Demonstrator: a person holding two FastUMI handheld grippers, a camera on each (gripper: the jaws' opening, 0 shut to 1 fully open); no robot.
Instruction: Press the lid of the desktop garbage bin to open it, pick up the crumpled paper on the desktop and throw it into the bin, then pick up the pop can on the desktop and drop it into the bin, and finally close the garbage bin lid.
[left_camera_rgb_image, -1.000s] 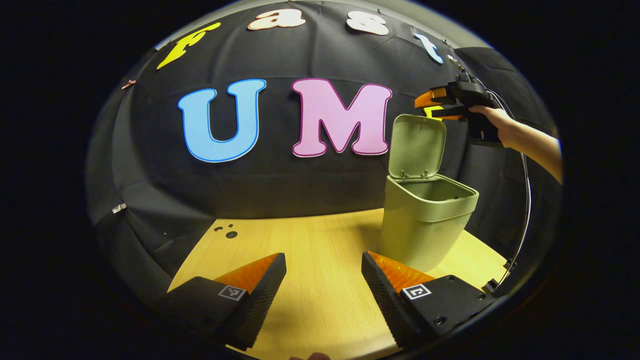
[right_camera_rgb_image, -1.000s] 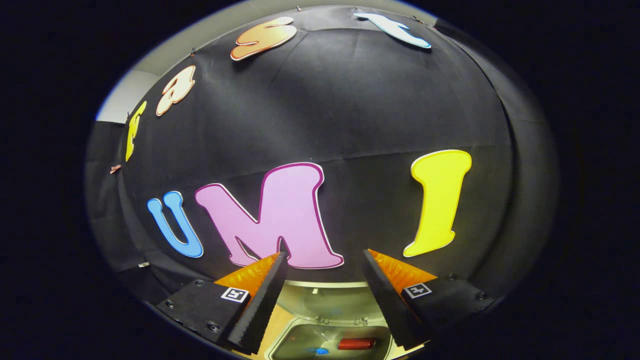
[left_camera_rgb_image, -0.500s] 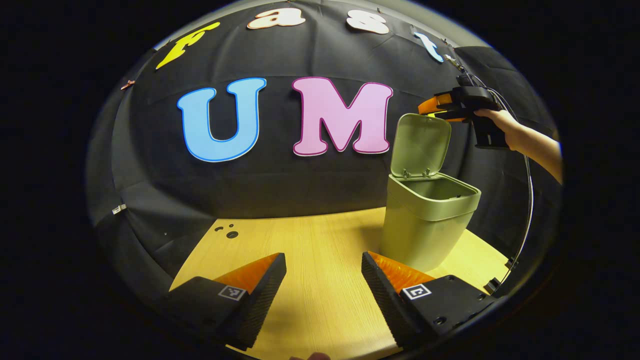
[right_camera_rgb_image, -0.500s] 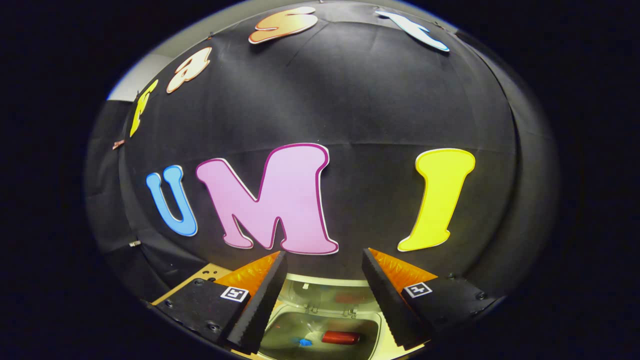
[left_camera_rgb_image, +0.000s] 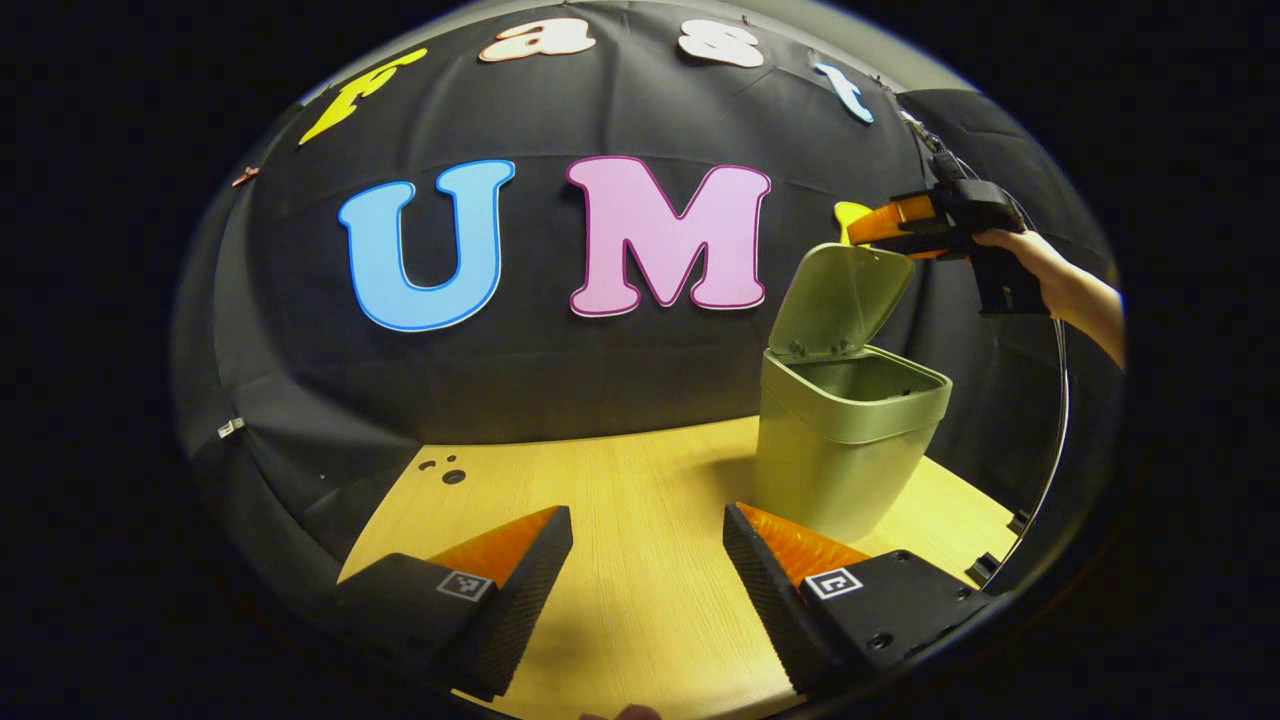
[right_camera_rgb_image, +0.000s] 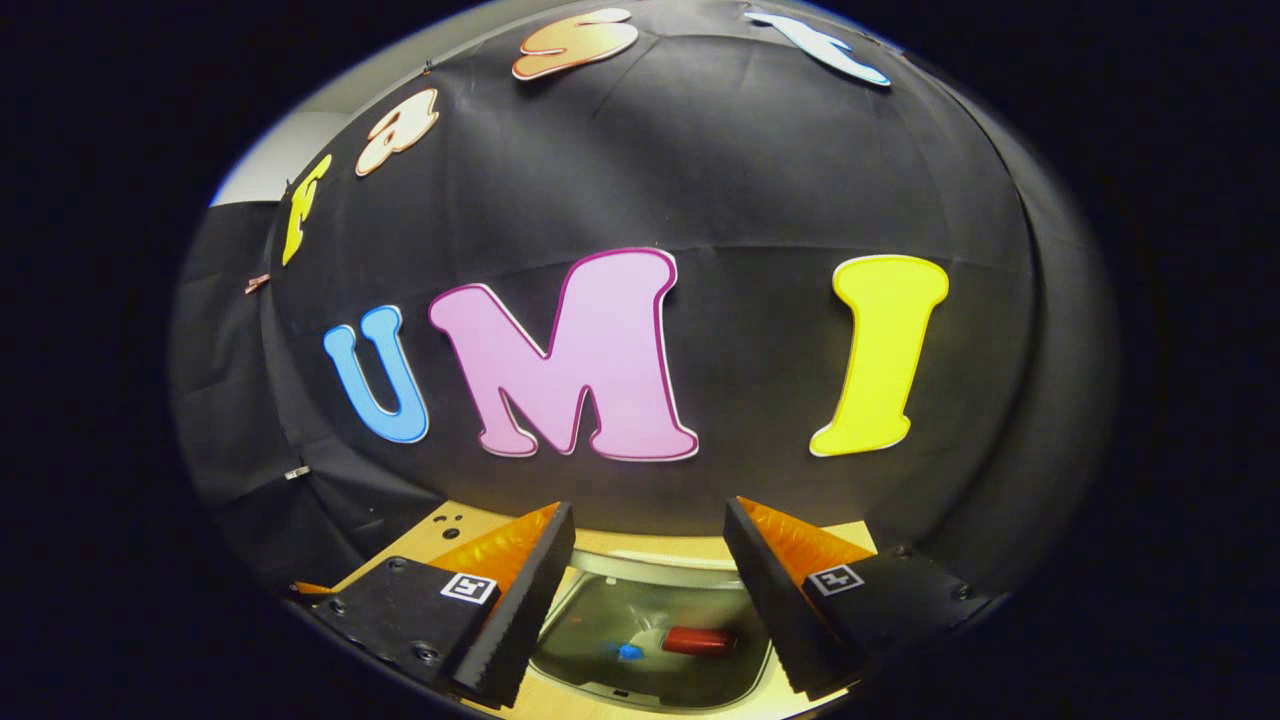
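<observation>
The wooden desktop (left_camera_rgb_image: 640, 600) carries the green garbage bin (left_camera_rgb_image: 840, 450), which stands toward its right rear, close to the black booth wall. The bin's mouth is uncovered and its lid (left_camera_rgb_image: 835, 300) stands hinged up at the back edge, tilted forward over the opening.

In the left gripper view, the right gripper (left_camera_rgb_image: 875, 228), held by a hand (left_camera_rgb_image: 1040, 275), sits at the top edge of the raised lid. Judgement: this placement suits pushing the lid forward and down, the closing step of the task. Whether its tips touch the lid cannot be told from this view.

The left gripper (left_camera_rgb_image: 648, 560) hangs low over the bare desktop, well apart from the bin, fingers spread and empty. Judgement: it is parked clear so as not to obstruct the lid's swing.

The right gripper view looks down past the right gripper's own spread, empty fingers into the bin interior, which the left gripper view cannot show. Inside lies the red pop can (right_camera_rgb_image: 700, 640) on its side. A pale shape next to it, beside a small blue item (right_camera_rgb_image: 628, 652), may be the crumpled paper; this is too blurred to confirm. The left gripper view alone supplies the lid angle and the bin's position on the desktop.
</observation>
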